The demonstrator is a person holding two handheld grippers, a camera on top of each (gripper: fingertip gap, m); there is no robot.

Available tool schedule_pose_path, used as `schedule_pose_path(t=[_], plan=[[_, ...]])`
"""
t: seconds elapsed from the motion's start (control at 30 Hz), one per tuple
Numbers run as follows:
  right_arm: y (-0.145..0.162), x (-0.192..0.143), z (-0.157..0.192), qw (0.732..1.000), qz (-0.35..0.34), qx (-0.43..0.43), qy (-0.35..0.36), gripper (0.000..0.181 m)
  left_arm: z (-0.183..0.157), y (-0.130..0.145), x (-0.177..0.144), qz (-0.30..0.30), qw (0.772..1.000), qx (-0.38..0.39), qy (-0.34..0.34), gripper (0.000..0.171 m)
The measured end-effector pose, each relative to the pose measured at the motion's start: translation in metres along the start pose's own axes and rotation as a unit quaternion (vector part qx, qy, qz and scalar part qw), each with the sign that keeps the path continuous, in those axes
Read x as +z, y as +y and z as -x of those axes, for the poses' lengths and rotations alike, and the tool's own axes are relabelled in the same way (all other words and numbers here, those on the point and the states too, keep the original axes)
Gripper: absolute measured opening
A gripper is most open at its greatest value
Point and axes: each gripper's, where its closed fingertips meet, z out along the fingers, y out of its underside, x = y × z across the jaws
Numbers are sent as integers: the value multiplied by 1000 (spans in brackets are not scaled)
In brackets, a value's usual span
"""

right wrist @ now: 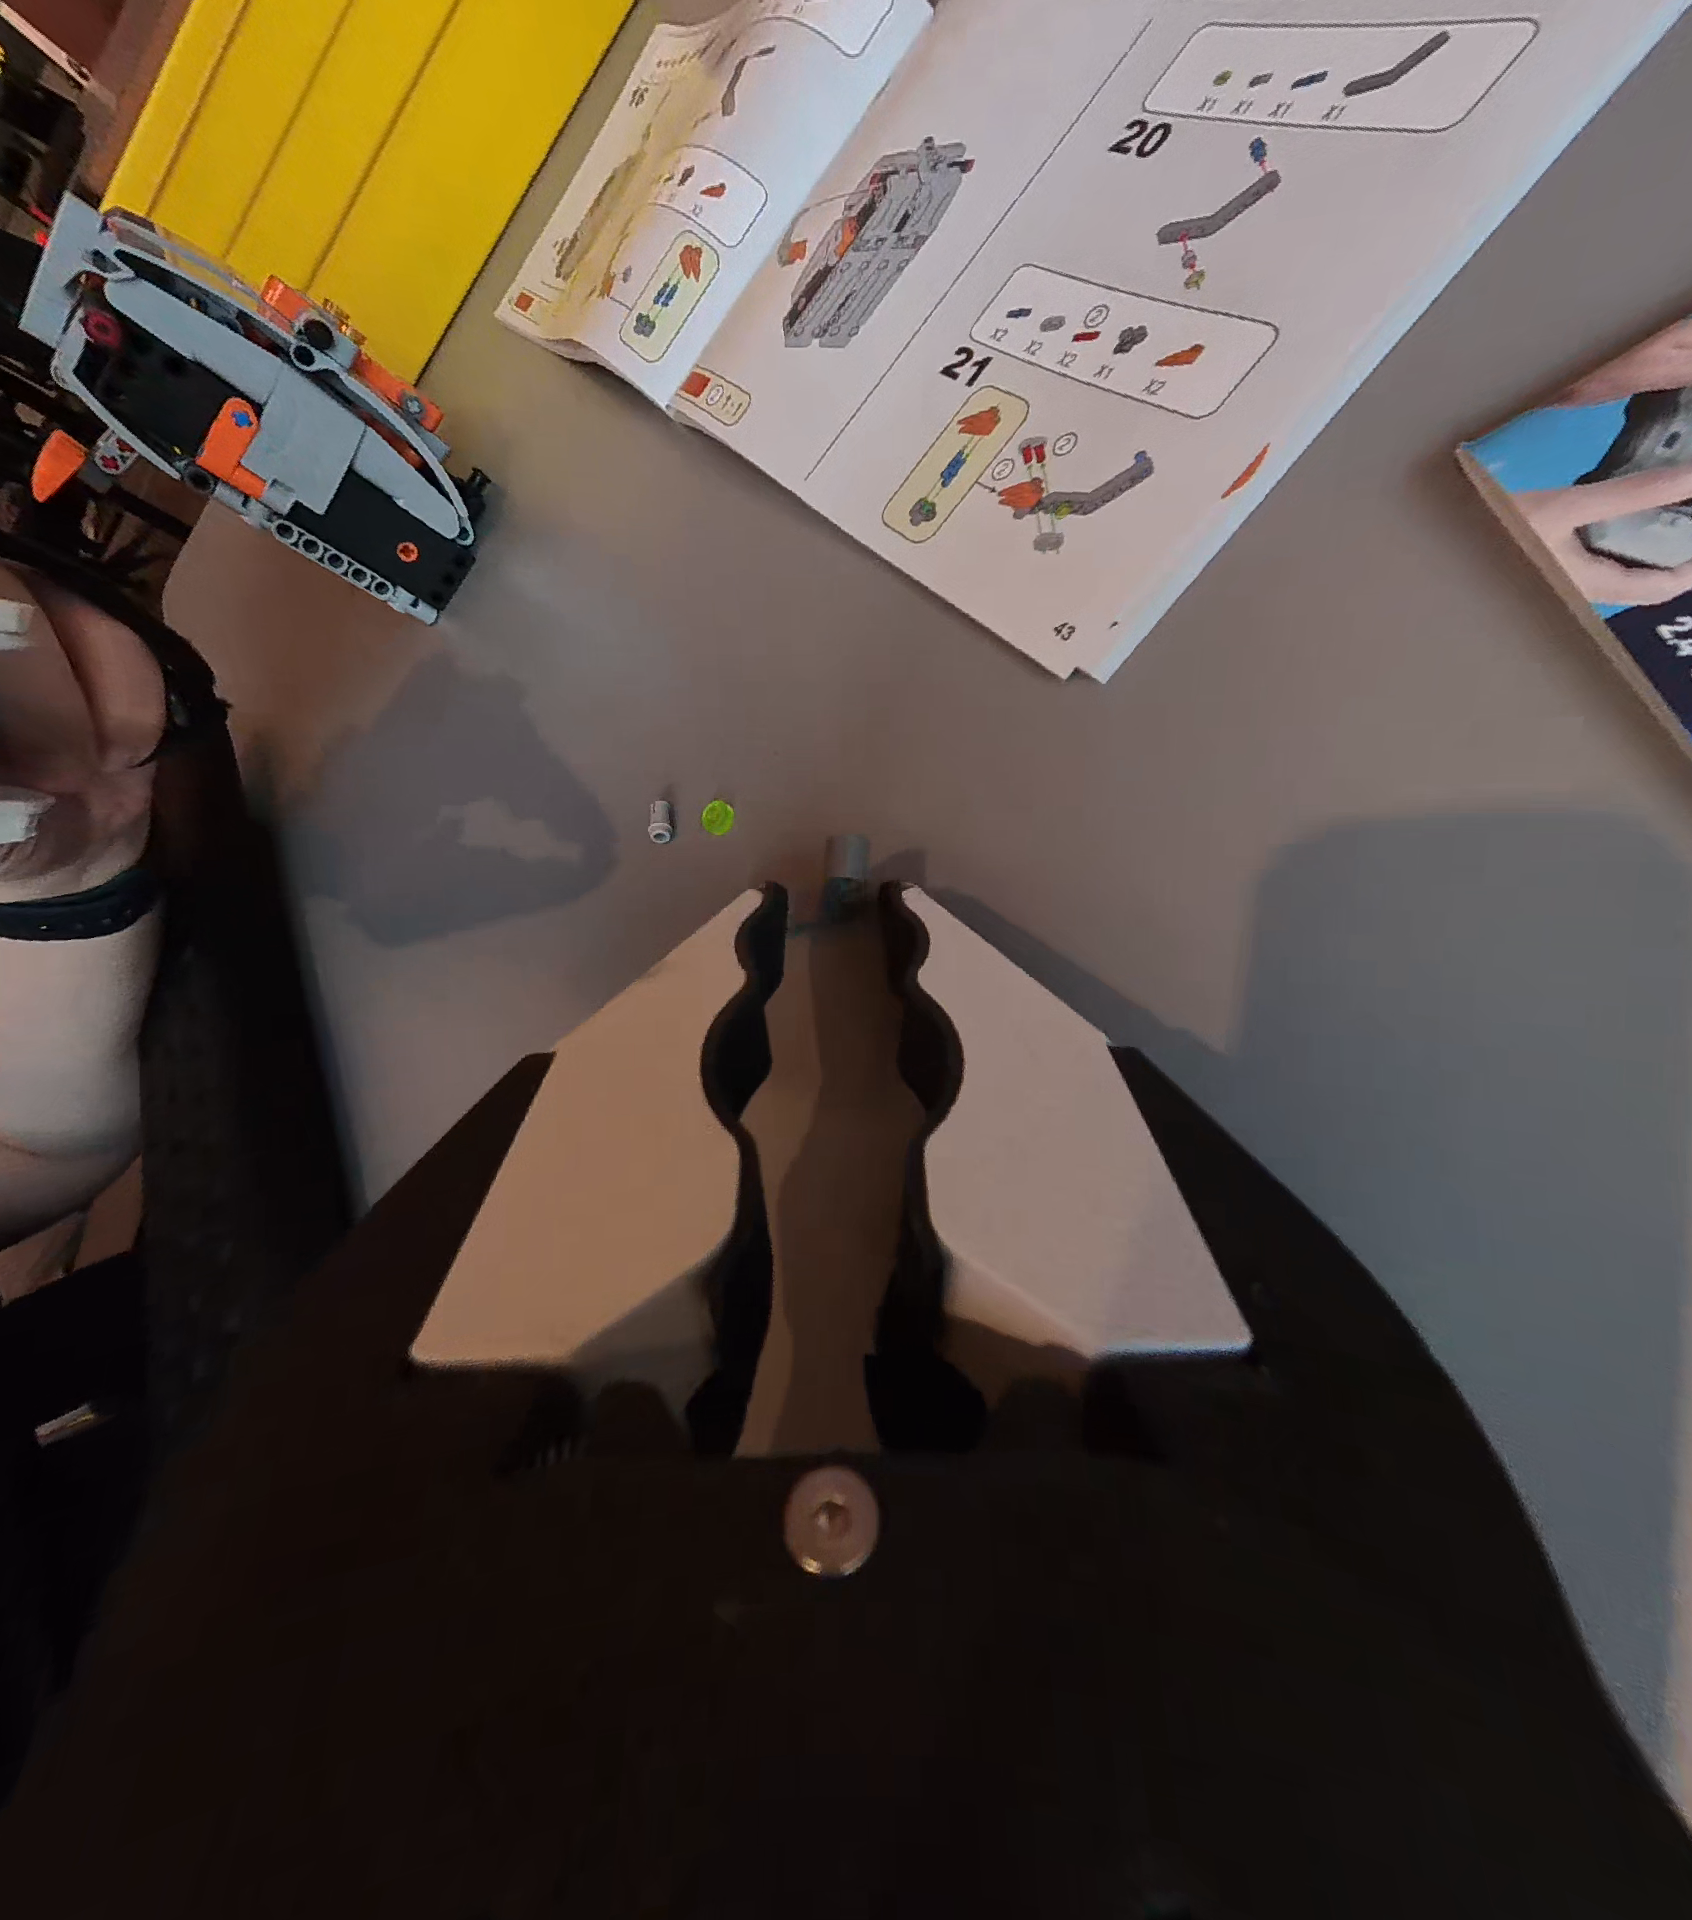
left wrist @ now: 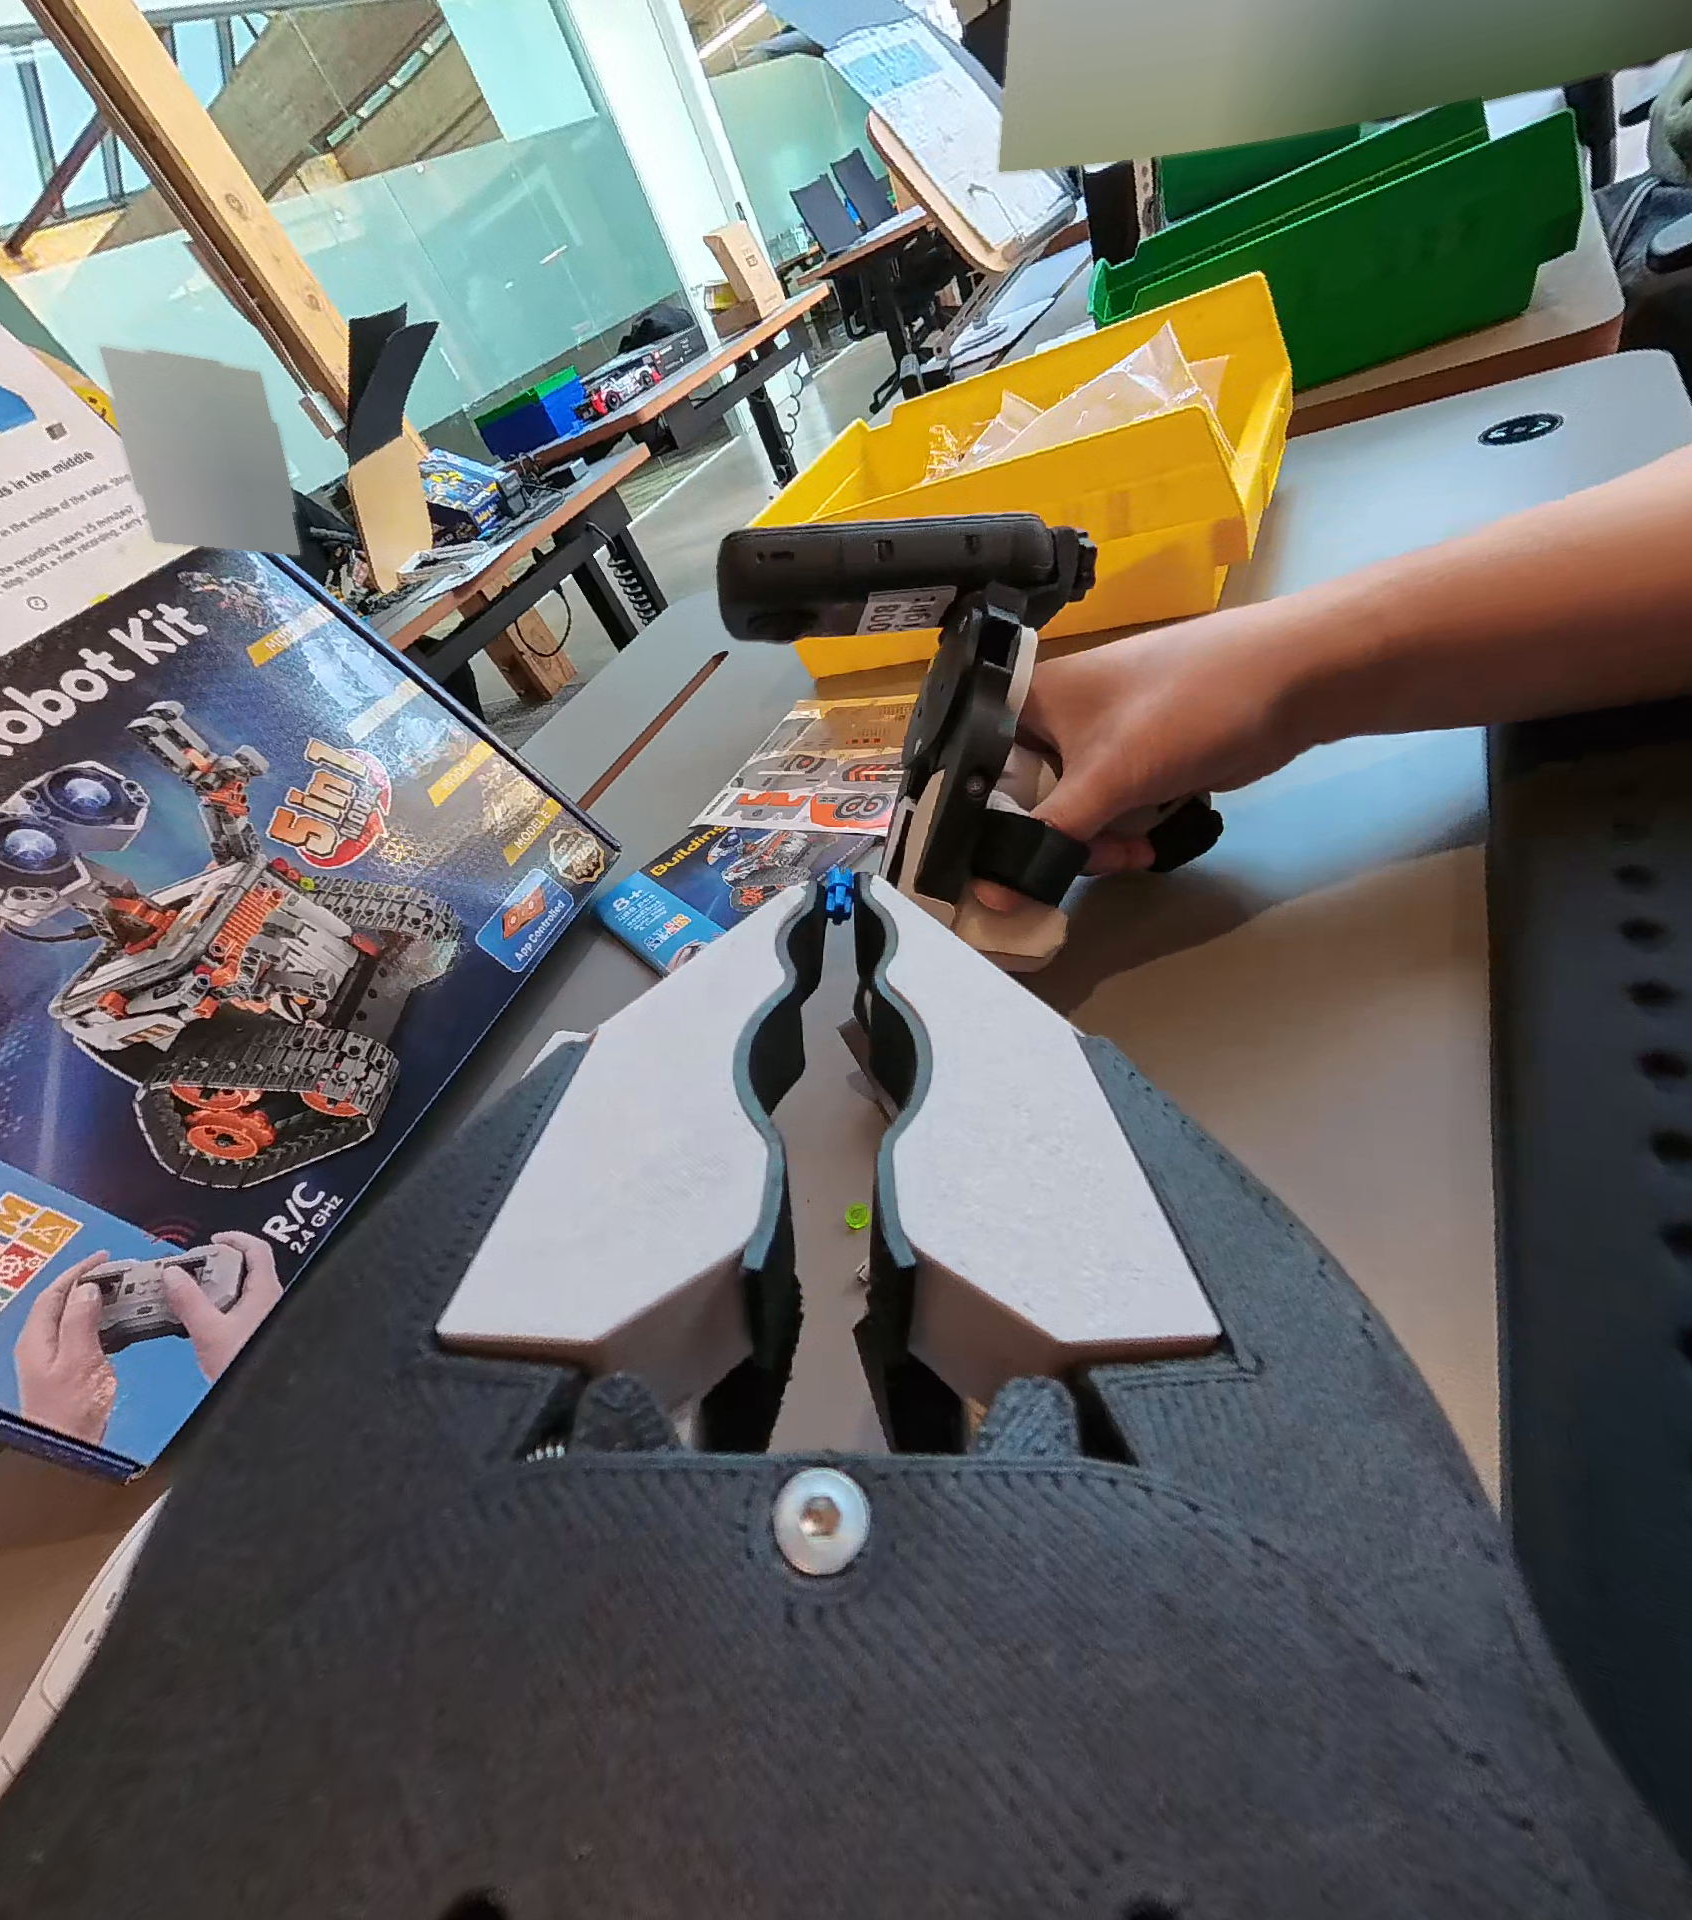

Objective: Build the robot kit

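My left gripper is shut on a small blue pin, pinched at the fingertips above the grey table. A small green round stud lies on the table below the fingers. My right gripper points down at the table with the jaws a little apart. A small grey piece sits between its tips with a gap on each side. The green stud and a tiny grey bush lie just left of it. A hand holds the right gripper beyond my left one.
An open instruction booklet lies ahead. A part-built grey, orange and black model stands by a yellow bin. The robot kit box is on the left. Yellow and green bins stand behind, a black perforated chair on the right. One gripper's finger ends stand about 15 centimeters off the other's. From the right gripper's tips to the small green round stud is close to 5 centimeters. My right wrist view looks at it from another angle.
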Motion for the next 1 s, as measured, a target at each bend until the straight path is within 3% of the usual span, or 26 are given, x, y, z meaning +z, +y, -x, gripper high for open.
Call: schedule_pose_path(t=[0.33, 0.5, 0.6, 0.8, 1.0], plan=[[-2, -2, 0, 999, -6, 9, -33, 8, 0, 4, 1, 10, 1000, -2, 4, 3], [10, -7, 12, 993, 67, -82, -52, 8, -2, 7, 2, 20, 1000, -3, 10, 3], [11, -9, 15, 986, 70, -142, -47, 7, -4, 8, 3, 22, 1000, -3, 17, 3], [14, -3, 19, 983, 82, -125, -104, 8, -7, 12, 5, 36, 999, 1, 22, 3], [14, 3, 19, 979, 91, -139, -115, 17, -7, 14, 6, 42, 999, 7, 19, 3]])
